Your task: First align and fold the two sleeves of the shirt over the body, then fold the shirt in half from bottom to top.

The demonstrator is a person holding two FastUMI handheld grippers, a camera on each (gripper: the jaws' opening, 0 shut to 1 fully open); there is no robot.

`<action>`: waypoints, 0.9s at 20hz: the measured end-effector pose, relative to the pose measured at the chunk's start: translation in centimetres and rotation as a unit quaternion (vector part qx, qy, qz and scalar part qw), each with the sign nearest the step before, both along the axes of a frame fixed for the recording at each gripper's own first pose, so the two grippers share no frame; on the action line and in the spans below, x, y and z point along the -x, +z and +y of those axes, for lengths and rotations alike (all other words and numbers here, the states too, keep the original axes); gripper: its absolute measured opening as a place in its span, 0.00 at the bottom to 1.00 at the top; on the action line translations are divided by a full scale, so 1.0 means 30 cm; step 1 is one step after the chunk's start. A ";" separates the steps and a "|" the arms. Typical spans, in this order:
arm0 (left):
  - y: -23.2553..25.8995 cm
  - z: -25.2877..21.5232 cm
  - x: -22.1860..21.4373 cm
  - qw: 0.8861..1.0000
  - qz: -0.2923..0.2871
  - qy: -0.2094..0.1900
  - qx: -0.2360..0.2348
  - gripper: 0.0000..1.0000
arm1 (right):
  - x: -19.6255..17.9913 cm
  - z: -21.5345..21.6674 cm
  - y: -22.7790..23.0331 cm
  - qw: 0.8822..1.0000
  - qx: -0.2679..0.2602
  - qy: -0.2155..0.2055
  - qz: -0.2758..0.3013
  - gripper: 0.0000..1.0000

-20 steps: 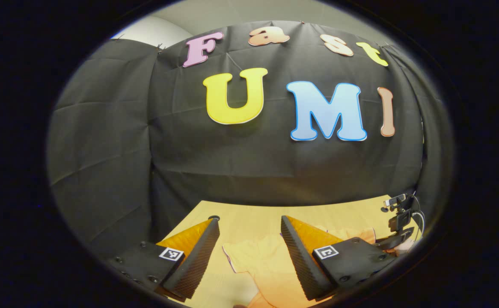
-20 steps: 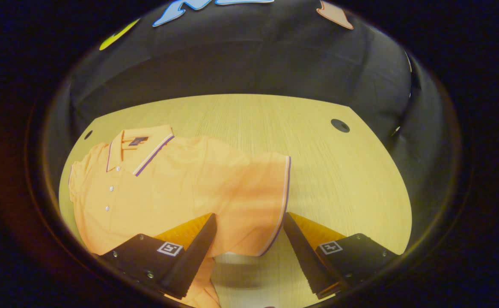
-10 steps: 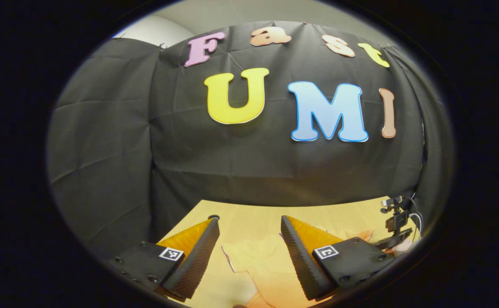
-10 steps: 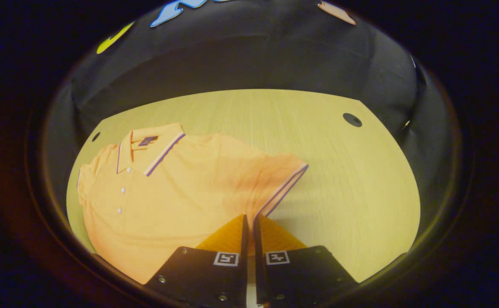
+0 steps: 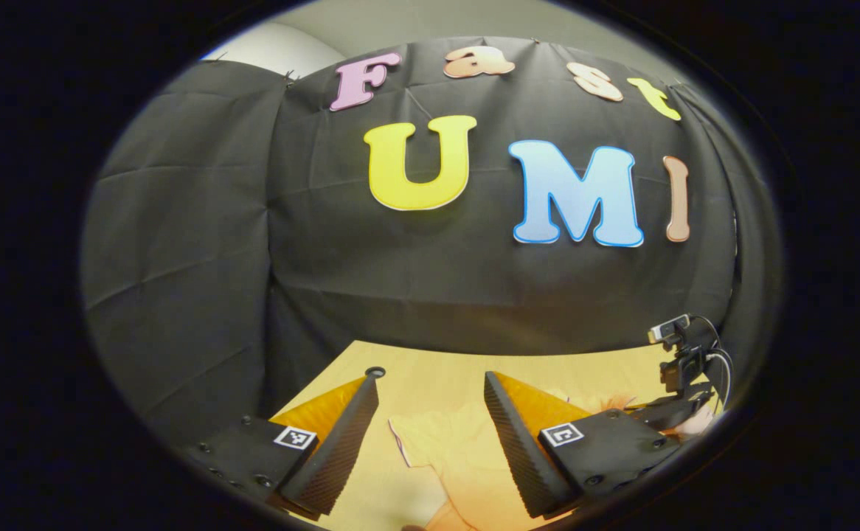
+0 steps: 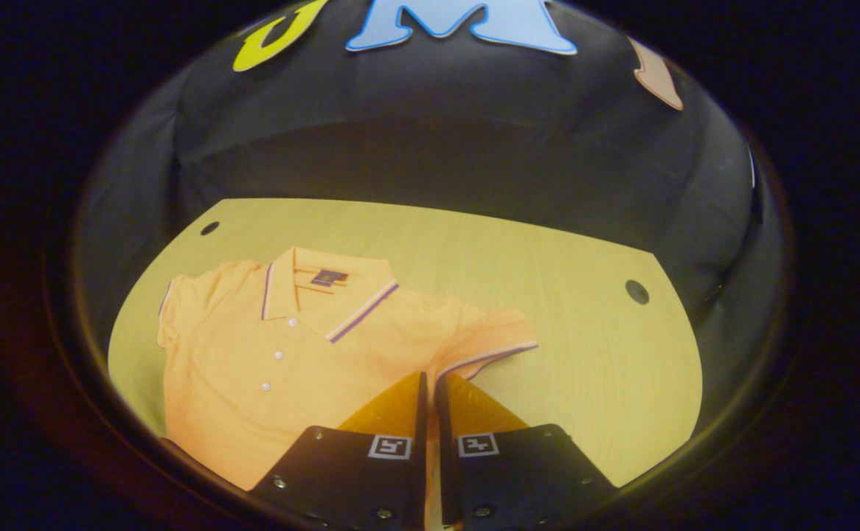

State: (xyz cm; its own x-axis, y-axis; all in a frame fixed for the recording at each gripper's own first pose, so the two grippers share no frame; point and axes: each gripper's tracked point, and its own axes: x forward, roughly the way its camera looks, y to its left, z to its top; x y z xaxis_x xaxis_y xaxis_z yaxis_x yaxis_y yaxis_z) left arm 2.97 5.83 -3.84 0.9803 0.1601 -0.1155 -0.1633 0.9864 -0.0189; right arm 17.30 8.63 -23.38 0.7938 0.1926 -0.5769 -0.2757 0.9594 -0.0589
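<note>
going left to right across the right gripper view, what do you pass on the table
small dark hole → orange polo shirt's far sleeve → striped collar → pinched sleeve with striped cuff → second dark hole

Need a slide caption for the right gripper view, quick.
Right gripper shut on the sleeve of an orange polo shirt lying on the wooden table.

1. Right gripper view: the shirt (image 6: 268,369) lies flat on the table (image 6: 585,354), taking up the lower left of the frame, collar (image 6: 327,291) toward the top.
2. One sleeve (image 6: 485,343) sticks out to the right of the shirt body, near frame centre, and the right gripper (image 6: 430,383) sits at bottom centre, clamped right on that sleeve's edge.
3. Left gripper view: the left gripper (image 5: 430,398) is at the bottom, fingers spread, with a bit of shirt on the table between them. The other gripper is at the lower right edge.
</note>
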 end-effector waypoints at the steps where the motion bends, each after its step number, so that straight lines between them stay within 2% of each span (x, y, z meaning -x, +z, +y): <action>1: 0.000 0.007 0.004 1.000 0.001 0.001 0.000 0.95 | 0.004 0.038 0.005 1.000 0.009 0.017 -0.004 0.08; 5: -0.009 0.028 0.022 1.000 0.003 0.006 0.000 0.95 | 0.037 0.189 -0.011 0.994 0.049 0.093 -0.004 0.08; 7: -0.015 0.040 0.029 1.000 0.004 0.007 -0.002 0.95 | 0.050 0.238 -0.036 0.991 0.066 0.117 0.002 0.08; 12: -0.043 0.061 0.030 1.000 0.010 0.007 -0.002 0.95 | 0.064 0.267 -0.081 0.992 0.053 0.112 0.035 0.03; 15: -0.070 0.071 0.023 1.000 0.017 0.005 -0.001 0.95 | 0.055 0.253 -0.053 0.994 0.044 0.099 0.029 0.22; 16: -0.082 0.073 0.017 1.000 0.018 0.004 0.001 0.95 | 0.047 0.244 -0.050 0.994 0.042 0.094 0.027 0.43; 18: -0.106 0.077 0.002 1.000 0.022 0.002 0.002 0.95 | 0.045 0.230 -0.023 0.995 0.038 0.086 0.021 0.44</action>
